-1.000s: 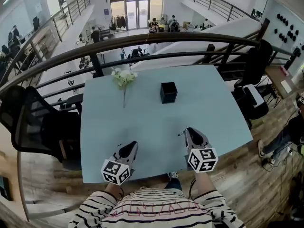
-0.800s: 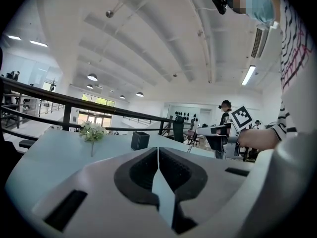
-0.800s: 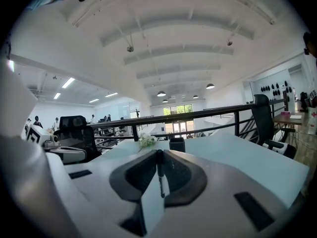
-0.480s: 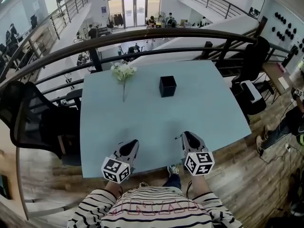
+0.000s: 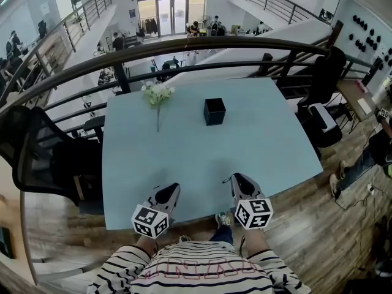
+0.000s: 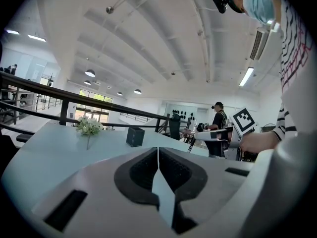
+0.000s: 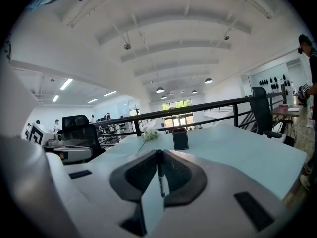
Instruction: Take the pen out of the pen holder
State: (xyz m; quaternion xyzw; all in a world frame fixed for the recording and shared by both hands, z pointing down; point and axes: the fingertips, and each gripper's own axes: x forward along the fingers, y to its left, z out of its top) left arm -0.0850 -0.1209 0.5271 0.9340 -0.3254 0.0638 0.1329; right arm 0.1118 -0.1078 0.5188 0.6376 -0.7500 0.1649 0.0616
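Nearest, at six o'clock, on the striped shirt [image 5: 202,271], pink lettering, too blurred for reading. At the near table [image 5: 202,155] edge, two grippers: left gripper [image 5: 170,190] at seven o'clock, jaws pressed together; right gripper [image 5: 236,179] at five o'clock, clamped on one thin dark pen [image 7: 160,172]. Farther, at twelve o'clock, one black pen holder [image 5: 214,111]; at eleven, one white flower sprig [image 5: 157,94].

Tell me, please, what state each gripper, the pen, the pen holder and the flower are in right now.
left gripper: shut, nothing between its jaws.
right gripper: shut on the pen.
pen: out of the pen holder, clamped between the right gripper's jaws.
pen holder: upright on the table, nothing sticking out of its top.
flower: lying on the table, apart from the pen holder.
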